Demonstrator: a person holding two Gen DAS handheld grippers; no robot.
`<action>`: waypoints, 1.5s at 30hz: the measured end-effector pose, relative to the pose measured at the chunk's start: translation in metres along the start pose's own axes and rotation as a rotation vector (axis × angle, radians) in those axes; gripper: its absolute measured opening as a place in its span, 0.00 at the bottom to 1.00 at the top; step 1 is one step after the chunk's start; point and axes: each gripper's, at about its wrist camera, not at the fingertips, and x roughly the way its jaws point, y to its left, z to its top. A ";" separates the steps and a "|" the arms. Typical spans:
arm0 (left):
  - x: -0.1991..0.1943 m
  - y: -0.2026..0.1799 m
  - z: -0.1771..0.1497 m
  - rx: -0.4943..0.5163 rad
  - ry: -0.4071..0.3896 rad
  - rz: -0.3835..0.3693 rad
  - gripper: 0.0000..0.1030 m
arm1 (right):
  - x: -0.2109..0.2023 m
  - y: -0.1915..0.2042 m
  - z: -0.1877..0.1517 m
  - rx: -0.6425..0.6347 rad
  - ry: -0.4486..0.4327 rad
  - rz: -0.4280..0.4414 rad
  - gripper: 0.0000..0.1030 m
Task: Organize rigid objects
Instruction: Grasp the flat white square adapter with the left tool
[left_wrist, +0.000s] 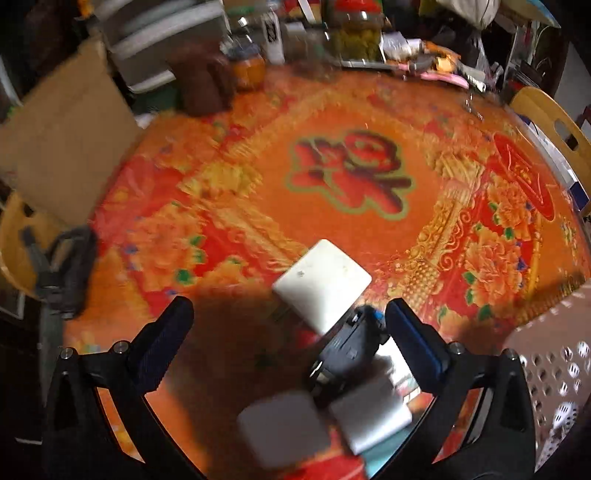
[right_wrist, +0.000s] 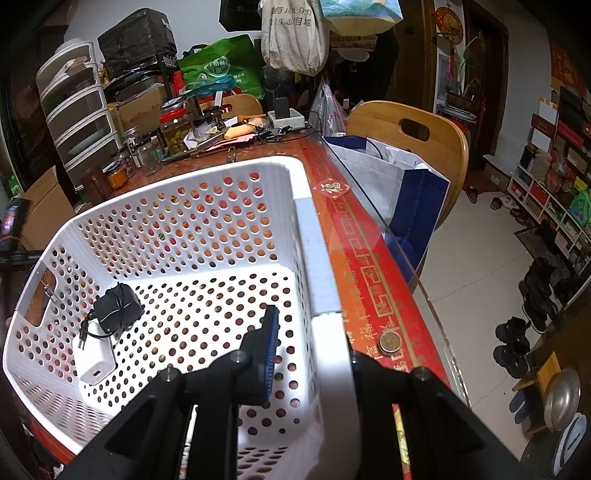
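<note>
Basket (right_wrist: 306, 258) rim clamped in right tongs (right_wrist: 314, 354); left tongs (left_wrist: 284, 325) wide, holding nothing.

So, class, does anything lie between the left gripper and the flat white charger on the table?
Yes: a black adapter lies against the white charger's near edge, ahead of the left gripper.

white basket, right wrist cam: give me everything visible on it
The white basket looks like rigid plastic, rectangular, with walls and floor perforated by round holes and a cut-out handle in the left wall. It sits upright on the red patterned table, near its glass edge. The right gripper is shut on the near right rim, one finger inside, one outside. Inside, at the left, lie a black adapter with its cord wrapped round it and a white charger, touching each other.
</note>
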 end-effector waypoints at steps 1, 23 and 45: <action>0.008 -0.008 0.001 0.002 0.003 -0.009 0.99 | 0.000 0.001 0.000 -0.001 0.001 -0.003 0.17; 0.030 -0.003 0.004 -0.114 -0.083 -0.045 0.59 | 0.003 0.005 0.005 -0.031 0.028 -0.068 0.17; -0.051 0.029 -0.010 -0.220 -0.377 0.176 0.59 | 0.004 0.007 0.007 -0.026 0.037 -0.062 0.17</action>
